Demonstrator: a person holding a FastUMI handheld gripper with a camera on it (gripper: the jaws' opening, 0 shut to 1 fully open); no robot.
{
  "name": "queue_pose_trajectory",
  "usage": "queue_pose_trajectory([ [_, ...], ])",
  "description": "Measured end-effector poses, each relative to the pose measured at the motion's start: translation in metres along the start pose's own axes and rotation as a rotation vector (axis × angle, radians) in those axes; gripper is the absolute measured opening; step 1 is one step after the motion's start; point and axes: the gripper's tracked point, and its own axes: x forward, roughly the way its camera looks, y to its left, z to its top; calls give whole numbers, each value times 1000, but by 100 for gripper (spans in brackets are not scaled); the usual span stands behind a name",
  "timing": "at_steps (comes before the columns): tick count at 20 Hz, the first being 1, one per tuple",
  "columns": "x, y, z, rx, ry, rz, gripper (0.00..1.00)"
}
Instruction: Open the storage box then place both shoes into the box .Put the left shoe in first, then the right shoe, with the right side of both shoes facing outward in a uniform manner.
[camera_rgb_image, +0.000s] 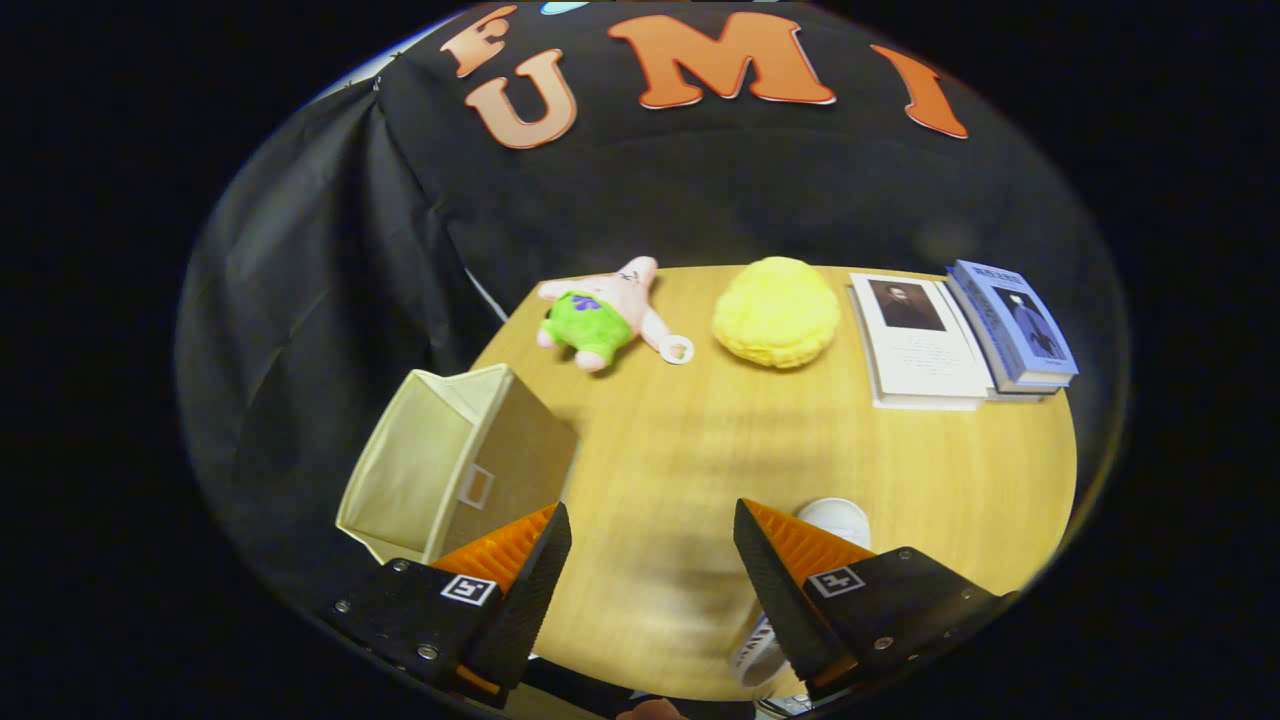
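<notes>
The claw (652, 560) is hovering wide and empty, a white shoe (835, 520) lying just behind its right finger, the storage box (455, 475) standing open at the desk's (700, 440) left edge.

I see the gripper (650, 575) over the near part of the table (700, 450), fingers spread apart with nothing between them. The storage box (450, 470) stands just beyond my left finger at the table's left edge, and a shoe (835, 518) lies partly hidden behind my right finger. Along the far edge, left to right, lie a plush toy (598, 315), a round cushion (776, 312) and two books (960, 335) side by side.
</notes>
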Motion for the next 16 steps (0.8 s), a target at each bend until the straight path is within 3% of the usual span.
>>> queue_pose_trajectory([
  [4,-2,-69,-39,71,37,-113,97],
  [8,7,-112,-76,109,87,-170,97],
  [16,39,-123,-147,163,200,-140,94],
])
